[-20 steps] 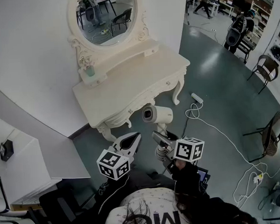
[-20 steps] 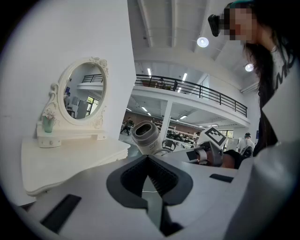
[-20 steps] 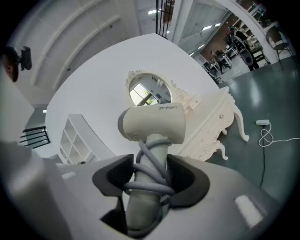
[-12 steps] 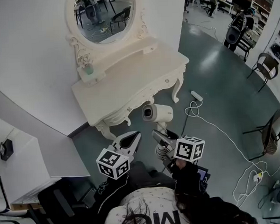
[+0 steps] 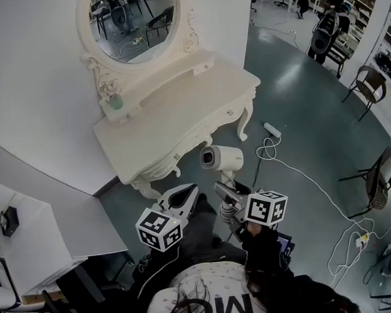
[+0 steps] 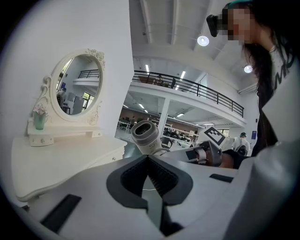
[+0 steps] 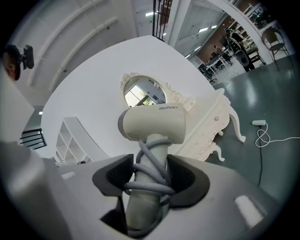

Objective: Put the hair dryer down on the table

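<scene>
Between jaws of right gripper, hair dryer.

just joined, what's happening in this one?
A person is working with two handheld grippers. The right gripper is clamped on the handle of a white hair dryer, whose cord is wound round that handle. The dryer is held in the air in front of a cream dressing table and is not yet set down. The left gripper is shut and empty.
</scene>
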The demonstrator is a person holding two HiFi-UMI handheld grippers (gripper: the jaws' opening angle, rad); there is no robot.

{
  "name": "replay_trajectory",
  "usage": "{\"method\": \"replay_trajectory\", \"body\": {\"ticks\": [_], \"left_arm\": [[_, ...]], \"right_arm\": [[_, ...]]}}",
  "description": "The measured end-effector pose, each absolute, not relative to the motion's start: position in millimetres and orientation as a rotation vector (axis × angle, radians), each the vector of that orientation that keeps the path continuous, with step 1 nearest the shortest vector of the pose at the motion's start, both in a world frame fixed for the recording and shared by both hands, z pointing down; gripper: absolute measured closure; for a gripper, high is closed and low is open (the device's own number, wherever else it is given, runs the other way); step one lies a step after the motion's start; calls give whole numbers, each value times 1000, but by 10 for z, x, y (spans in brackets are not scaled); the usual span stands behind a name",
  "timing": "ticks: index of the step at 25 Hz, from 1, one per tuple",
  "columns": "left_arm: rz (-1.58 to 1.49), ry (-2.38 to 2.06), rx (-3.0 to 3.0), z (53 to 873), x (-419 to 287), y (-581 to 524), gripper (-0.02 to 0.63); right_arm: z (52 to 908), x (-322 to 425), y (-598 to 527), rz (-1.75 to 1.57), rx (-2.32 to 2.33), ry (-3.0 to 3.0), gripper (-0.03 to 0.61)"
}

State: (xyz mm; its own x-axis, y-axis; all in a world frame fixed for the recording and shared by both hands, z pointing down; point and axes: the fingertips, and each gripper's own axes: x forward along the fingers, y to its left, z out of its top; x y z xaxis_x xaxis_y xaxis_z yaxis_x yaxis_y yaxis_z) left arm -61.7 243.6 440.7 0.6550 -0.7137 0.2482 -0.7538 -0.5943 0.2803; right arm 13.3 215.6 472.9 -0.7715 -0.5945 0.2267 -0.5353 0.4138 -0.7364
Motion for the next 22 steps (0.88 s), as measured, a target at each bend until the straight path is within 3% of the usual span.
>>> {"method": "replay_trajectory", "body": {"ticks": [22], "left_arm": [[117,-1007,2502,4504,-950,71,614]], "right_arm": [[4819,-139,-50,-1397,-1195,2500,345]]}}
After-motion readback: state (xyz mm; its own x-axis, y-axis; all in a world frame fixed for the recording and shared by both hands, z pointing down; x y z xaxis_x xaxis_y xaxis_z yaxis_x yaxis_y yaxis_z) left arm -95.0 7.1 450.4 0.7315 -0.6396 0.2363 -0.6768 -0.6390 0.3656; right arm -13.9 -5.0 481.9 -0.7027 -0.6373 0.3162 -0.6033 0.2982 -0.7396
